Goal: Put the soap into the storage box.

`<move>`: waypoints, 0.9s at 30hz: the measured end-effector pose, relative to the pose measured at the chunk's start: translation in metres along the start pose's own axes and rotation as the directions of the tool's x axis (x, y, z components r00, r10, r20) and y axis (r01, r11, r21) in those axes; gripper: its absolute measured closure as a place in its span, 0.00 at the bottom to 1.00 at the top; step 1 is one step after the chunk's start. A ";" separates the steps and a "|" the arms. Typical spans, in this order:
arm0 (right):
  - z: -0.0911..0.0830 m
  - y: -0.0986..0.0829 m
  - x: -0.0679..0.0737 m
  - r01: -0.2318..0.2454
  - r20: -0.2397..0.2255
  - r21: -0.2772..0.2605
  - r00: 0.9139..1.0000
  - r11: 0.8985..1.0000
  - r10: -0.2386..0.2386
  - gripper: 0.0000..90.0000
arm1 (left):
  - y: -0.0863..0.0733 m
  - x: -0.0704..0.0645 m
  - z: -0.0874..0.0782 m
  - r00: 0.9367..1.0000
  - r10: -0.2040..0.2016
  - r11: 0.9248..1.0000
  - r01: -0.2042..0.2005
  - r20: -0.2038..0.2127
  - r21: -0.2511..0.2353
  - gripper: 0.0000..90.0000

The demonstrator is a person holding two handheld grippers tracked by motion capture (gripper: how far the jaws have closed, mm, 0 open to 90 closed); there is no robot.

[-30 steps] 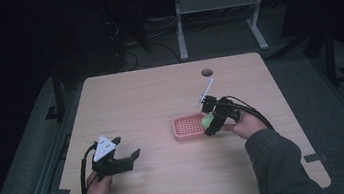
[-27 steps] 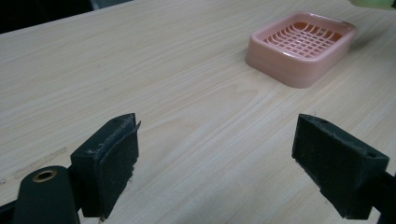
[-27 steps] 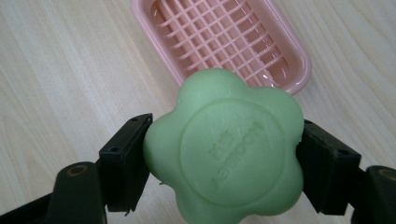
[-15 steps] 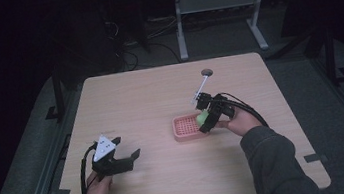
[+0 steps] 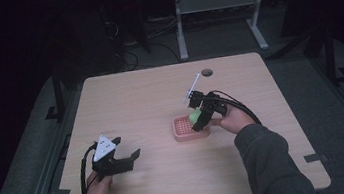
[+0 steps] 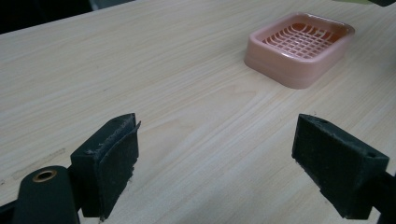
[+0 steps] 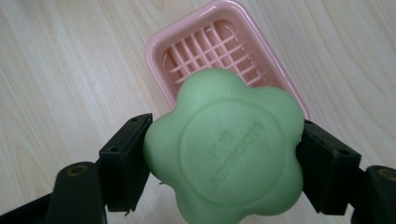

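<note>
Open wood-grain tabletop (image 5: pixel 150 100) is lying bare between the wide-spread left gripper (image 6: pixel 215 158) and the pink slatted plastic soap dish (image 6: pixel 301 46); a green flower-shaped soap (image 7: pixel 224 149) is blocking the right gripper (image 7: pixel 224 163), clamped above that dish.

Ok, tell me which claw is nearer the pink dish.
Right. The right claw hangs just above the dish, holding the green soap over its near edge. The left claw is open, well off to the dish's left, low over the table.

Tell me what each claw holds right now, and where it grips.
Right claw clamps the green flower-shaped soap by its opposite side edges, above the pink dish. Left claw is open, holding nothing.
</note>
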State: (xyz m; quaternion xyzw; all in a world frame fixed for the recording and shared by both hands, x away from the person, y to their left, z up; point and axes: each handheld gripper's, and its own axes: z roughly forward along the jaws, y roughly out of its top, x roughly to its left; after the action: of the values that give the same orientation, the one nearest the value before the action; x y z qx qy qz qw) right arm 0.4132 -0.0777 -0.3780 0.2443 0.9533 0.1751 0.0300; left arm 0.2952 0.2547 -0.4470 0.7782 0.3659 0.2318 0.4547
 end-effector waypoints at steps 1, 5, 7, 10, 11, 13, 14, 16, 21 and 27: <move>0.000 0.000 0.000 0.000 0.000 0.000 1.000 1.000 0.000 0.29 | 0.000 0.000 0.000 1.000 0.000 1.000 0.000 0.000 0.000 0.16; 0.002 0.004 0.000 -0.002 -0.007 -0.009 1.000 1.000 0.002 0.29 | 0.000 0.000 0.000 1.000 -0.001 1.000 0.001 0.000 0.001 0.16; 0.004 0.005 0.000 0.003 -0.006 -0.003 1.000 1.000 -0.003 0.29 | 0.000 0.000 0.000 1.000 -0.002 1.000 0.002 0.001 0.000 0.16; 0.008 0.008 0.001 0.006 -0.004 0.004 1.000 1.000 -0.006 0.29 | 0.000 0.000 0.000 1.000 -0.001 1.000 0.001 0.002 0.001 0.16; 0.009 0.009 0.001 0.010 0.000 0.002 1.000 1.000 -0.010 0.29 | 0.000 0.000 0.000 1.000 -0.001 1.000 0.001 0.002 0.001 0.16; 0.010 0.010 0.001 0.006 -0.004 0.002 1.000 1.000 -0.006 0.29 | 0.000 0.000 0.000 1.000 -0.005 1.000 0.005 0.002 0.000 0.16; 0.011 0.011 0.000 0.006 -0.004 0.002 1.000 1.000 -0.006 0.29 | 0.000 0.000 0.000 1.000 -0.003 1.000 0.003 0.004 0.000 0.16; 0.014 0.012 0.000 0.006 0.000 0.007 1.000 1.000 -0.006 0.29 | 0.000 0.000 0.000 1.000 -0.002 1.000 0.002 0.004 0.000 0.16; 0.018 0.013 -0.002 0.000 0.006 0.018 1.000 1.000 0.000 0.29 | 0.000 0.000 0.001 1.000 -0.004 1.000 0.004 0.004 0.000 0.16; 0.024 0.016 -0.005 -0.009 0.002 0.022 1.000 1.000 0.009 0.29 | 0.000 -0.001 0.001 1.000 -0.005 1.000 0.005 0.006 -0.003 0.16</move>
State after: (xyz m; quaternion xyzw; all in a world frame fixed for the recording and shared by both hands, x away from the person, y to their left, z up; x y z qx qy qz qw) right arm 0.4283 -0.0599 -0.3949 0.2490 0.9541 0.1643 0.0272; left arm 0.2955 0.2538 -0.4476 0.7773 0.3660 0.2291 0.4575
